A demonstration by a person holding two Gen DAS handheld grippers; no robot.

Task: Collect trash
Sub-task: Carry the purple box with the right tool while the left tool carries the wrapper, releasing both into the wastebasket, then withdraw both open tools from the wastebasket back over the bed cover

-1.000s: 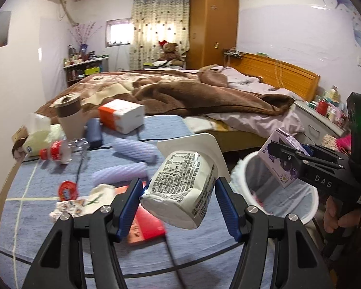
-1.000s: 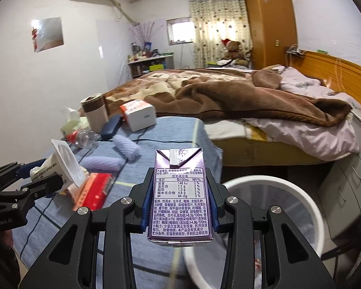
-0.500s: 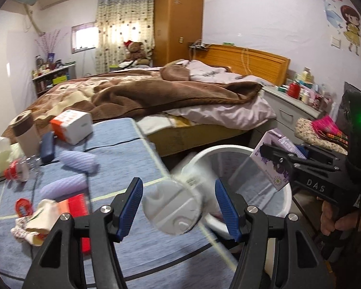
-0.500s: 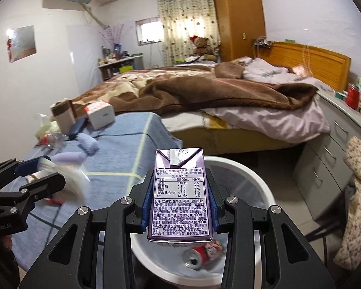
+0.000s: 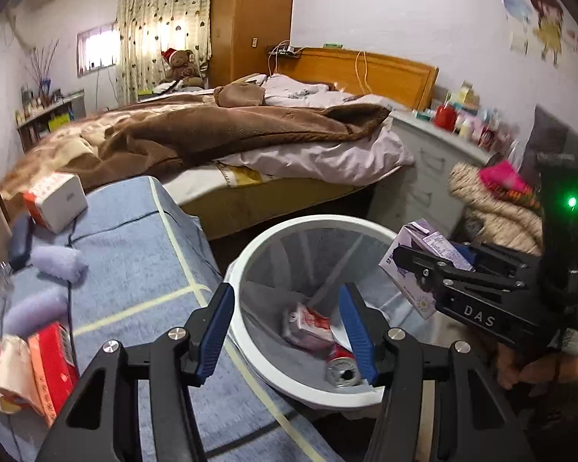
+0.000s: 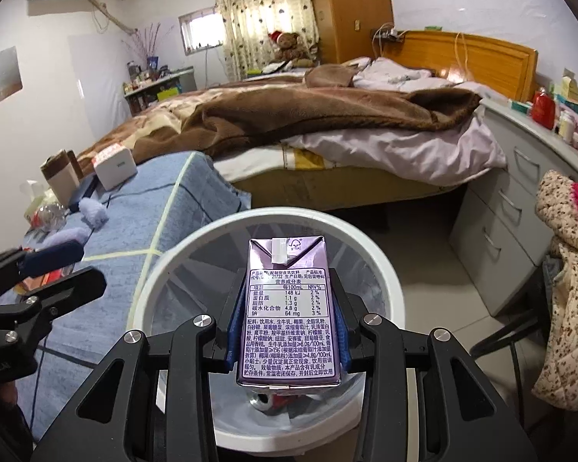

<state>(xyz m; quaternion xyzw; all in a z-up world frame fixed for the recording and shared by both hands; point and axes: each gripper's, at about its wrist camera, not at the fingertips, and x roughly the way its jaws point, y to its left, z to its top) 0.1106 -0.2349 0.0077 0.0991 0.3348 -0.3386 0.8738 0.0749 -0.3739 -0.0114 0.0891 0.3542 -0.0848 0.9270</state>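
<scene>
My left gripper point(image 5: 287, 331) is open and empty above the white trash bin point(image 5: 250, 254). Inside the bin lie a red-and-white pack point(image 5: 308, 325) and a crushed can point(image 5: 341, 371). My right gripper point(image 6: 287, 329) is shut on a purple milk carton point(image 6: 289, 308), held upright over the same bin point(image 6: 165, 281). That carton also shows in the left wrist view point(image 5: 412, 265), at the bin's right rim. The left gripper shows at the left edge of the right wrist view point(image 6: 54, 265).
A blue-covered table point(image 5: 135, 261) left of the bin holds a red pack point(image 5: 52, 362), crumpled wrappers point(image 5: 4, 373), purple rolls point(image 5: 57, 261) and a white-orange box point(image 5: 56, 200). The bed point(image 5: 250, 142) lies behind. A grey dresser point(image 6: 520, 208) and a clothes pile point(image 6: 570, 269) stand right.
My left gripper swung right from the table to over the bin and opened; the white cup it held is gone from its jaws. The right gripper moved the carton over the bin.
</scene>
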